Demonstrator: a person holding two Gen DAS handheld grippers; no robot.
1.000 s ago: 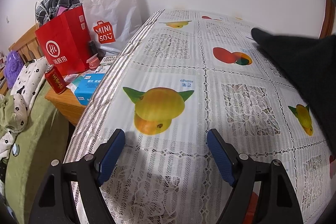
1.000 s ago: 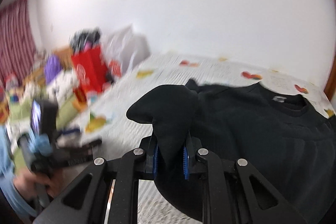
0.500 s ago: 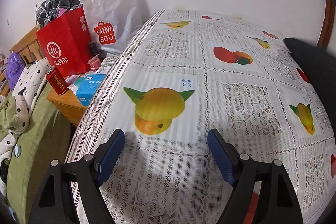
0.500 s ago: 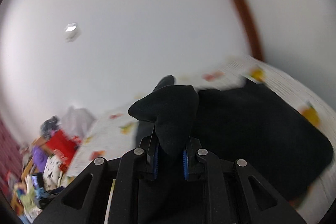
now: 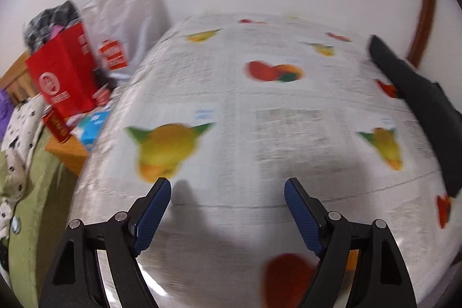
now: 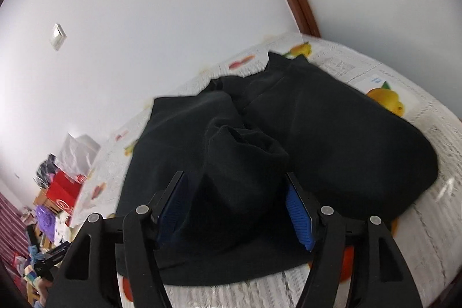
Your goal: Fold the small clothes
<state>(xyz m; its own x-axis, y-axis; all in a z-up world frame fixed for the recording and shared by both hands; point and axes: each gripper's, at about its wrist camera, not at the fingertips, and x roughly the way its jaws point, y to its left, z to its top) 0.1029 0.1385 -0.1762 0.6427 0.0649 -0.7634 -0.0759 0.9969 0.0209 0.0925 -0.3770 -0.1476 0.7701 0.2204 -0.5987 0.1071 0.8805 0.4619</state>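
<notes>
A black sweatshirt [image 6: 332, 134] lies partly folded on the fruit-print tablecloth [image 6: 427, 221]. One sleeve cuff [image 6: 245, 146] rests bunched on top of the body. My right gripper [image 6: 235, 210] is open, its blue pads spread either side of the sleeve, jaws not clamping it. In the left wrist view the sweatshirt's edge [image 5: 418, 103] shows at the far right. My left gripper [image 5: 228, 214] is open and empty above the bare tablecloth [image 5: 231, 106], well left of the garment.
A red paper bag [image 5: 63, 77] and a white shopping bag [image 5: 127, 28] stand left of the table on a low wooden stand with a red can [image 5: 56, 126] and a blue box [image 5: 93, 126]. A green bedspread [image 5: 37, 192] lies lower left. A white wall is behind.
My right gripper has opened and let go of the sleeve, which now lies on the sweatshirt's body. My left gripper has moved, blurring its view; the garment's edge shows at its right.
</notes>
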